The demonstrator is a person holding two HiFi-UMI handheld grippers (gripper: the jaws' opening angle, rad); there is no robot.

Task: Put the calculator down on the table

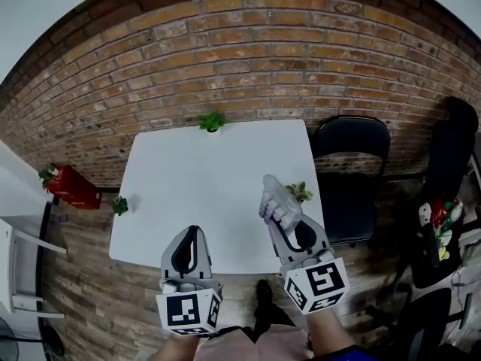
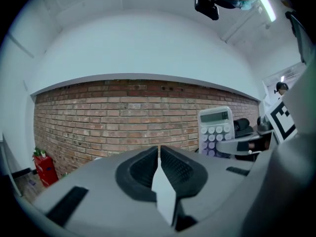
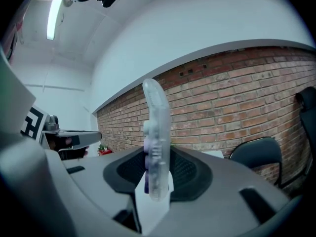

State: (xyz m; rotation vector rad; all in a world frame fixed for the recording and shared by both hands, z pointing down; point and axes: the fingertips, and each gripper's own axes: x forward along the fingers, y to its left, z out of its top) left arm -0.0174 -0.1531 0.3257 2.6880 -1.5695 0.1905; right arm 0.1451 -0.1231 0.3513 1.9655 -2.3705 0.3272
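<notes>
Now, head view: the right gripper [image 1: 282,218] pinches the calculator [image 1: 275,199] upright above the near right part of the white table [image 1: 195,171], with a small plant [image 1: 301,192] just beside it, a black chair [image 1: 350,173] past the right edge and the left gripper [image 1: 192,232] at the near edge. Left gripper view: jaws pressed together on nothing, calculator keys facing it before the brick wall [image 2: 123,117]. Right gripper view: calculator edge-on, clamped between both pads, 1 chair off right.
</notes>
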